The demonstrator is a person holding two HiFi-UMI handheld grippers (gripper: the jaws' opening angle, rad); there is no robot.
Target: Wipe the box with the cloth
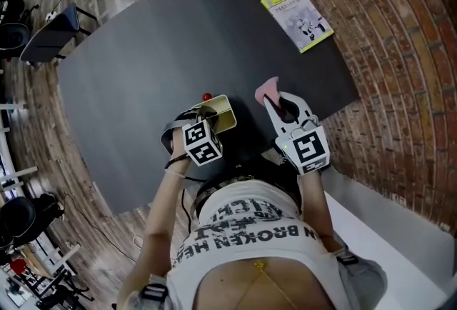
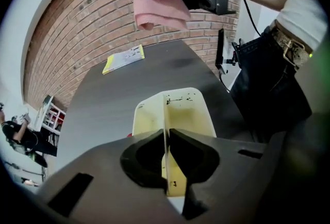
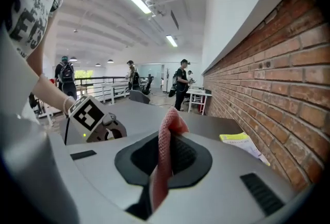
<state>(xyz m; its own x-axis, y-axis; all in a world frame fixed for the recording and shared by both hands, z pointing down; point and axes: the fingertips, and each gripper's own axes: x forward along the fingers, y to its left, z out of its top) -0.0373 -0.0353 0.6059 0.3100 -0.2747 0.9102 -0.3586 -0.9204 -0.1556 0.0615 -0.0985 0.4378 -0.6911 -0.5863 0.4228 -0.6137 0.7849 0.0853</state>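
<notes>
My left gripper [image 2: 166,135] had its jaws pinched on a thin wall of the pale yellow box [image 2: 181,109], at the near edge of the dark table [image 2: 118,94]. My right gripper [image 3: 164,140] was clamped on the pink cloth [image 3: 172,121] (raised, clear of the box).

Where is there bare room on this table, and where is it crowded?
The dark table is bare from the booklet at the far brick-wall corner across to its left edge. It is crowded only at the near edge: the left tongs grip the box, and the right tongs hold the cloth beside it.
</notes>
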